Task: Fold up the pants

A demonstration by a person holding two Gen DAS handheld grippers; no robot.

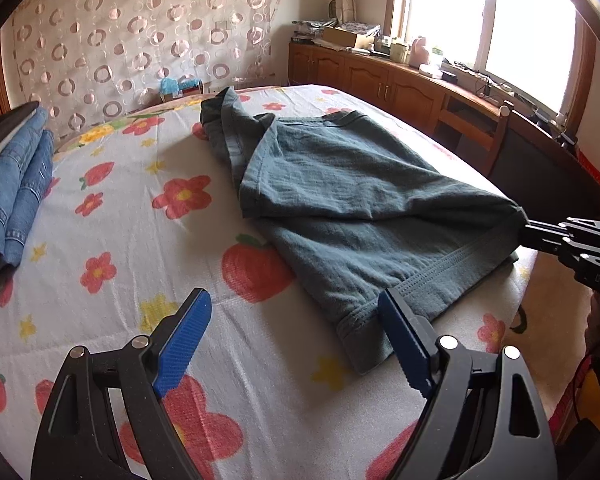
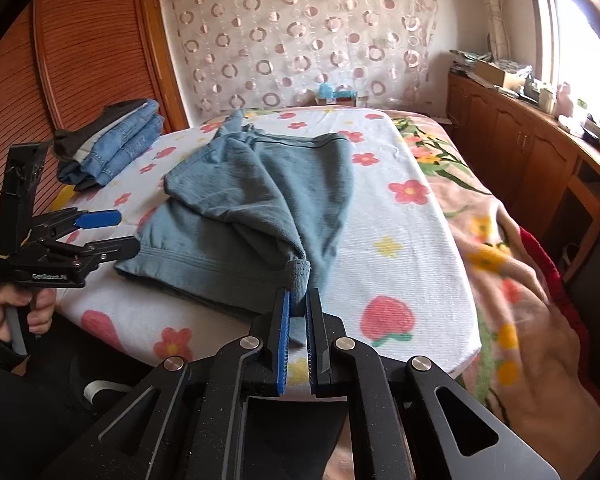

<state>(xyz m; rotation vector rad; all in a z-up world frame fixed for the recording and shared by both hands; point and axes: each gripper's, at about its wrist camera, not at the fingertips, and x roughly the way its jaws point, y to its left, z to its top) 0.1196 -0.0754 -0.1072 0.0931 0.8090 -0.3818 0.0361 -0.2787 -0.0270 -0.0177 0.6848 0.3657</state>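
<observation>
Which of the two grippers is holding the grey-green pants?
The right gripper: it pinches the grey-green pants at a corner. The left gripper stands open, empty.

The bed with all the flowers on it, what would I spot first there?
Probably the grey-green pants, lying crumpled in the middle of the flowery sheet. The right gripper pinches one corner of them at the near edge, while the left gripper hangs wide open by the waistband. Folded jeans sit at the far left.
</observation>
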